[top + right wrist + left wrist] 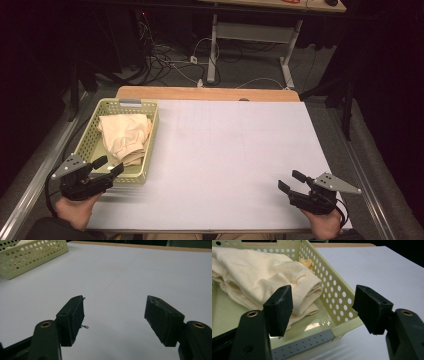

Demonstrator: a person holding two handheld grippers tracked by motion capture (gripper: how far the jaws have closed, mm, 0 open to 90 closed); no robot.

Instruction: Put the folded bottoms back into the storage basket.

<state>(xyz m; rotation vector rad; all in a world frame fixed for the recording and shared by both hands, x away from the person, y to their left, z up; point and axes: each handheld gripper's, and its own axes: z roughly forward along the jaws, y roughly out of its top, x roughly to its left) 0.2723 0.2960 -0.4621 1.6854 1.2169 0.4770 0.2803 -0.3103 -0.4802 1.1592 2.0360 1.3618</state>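
Here the left gripper point(109, 166), jaws apart, straddles the basket point(90, 134) corner.

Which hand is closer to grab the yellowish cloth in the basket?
Probably the left. The left gripper hangs open at the basket's near corner, beside the cloth. The right gripper sits open far across the white table.

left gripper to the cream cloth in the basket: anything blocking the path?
Partly. The left gripper hangs open at the near end of the basket. Its low near wall with the grey strip lies between the jaws and the cream cloth. The basket has no cover, so coming in over that wall looks unobstructed.
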